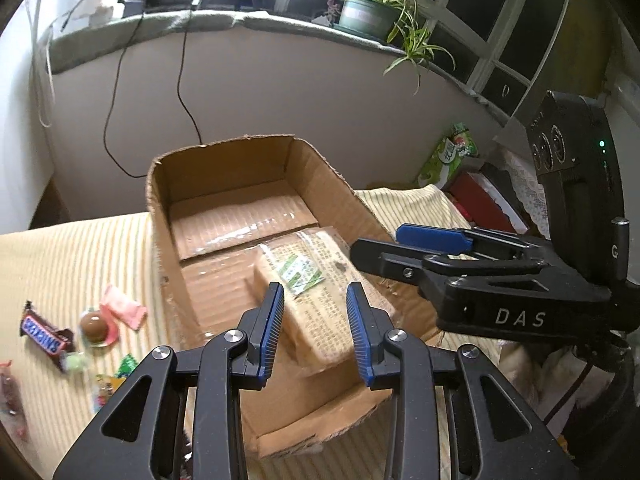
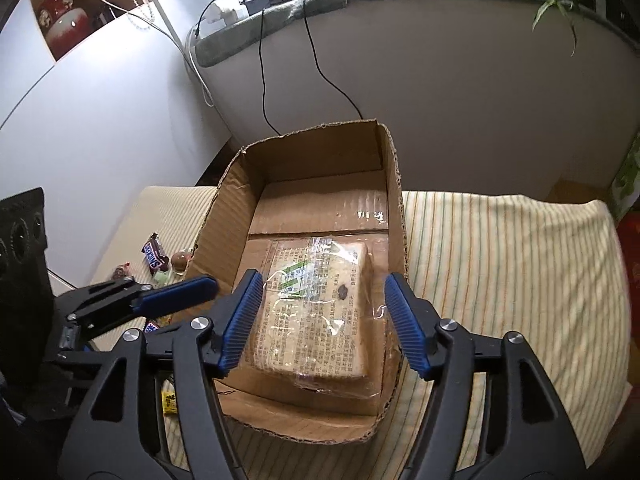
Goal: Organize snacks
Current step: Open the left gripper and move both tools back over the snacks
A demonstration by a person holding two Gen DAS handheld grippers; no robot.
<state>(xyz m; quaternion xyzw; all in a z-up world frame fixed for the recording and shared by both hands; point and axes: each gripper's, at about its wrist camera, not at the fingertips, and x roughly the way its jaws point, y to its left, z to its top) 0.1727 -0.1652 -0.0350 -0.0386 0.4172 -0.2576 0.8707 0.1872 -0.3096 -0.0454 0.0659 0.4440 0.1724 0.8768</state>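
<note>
Left wrist view: the left tool (image 1: 316, 330) hangs over the near end of the cardboard box (image 1: 224, 184), jaws narrowly apart, gripping nothing; the wrapped biscuit pack (image 1: 320, 280) lies in the box just beyond its tips. To its left, a Snickers bar (image 1: 42, 332) and small sweets sit on the striped cloth (image 1: 80, 252).

Right wrist view: the right tool (image 2: 322, 322) stands released, jaws wide either side of the pack (image 2: 316, 312), pads clear of it. The left tool (image 2: 176, 294) hovers off to its left.
</note>
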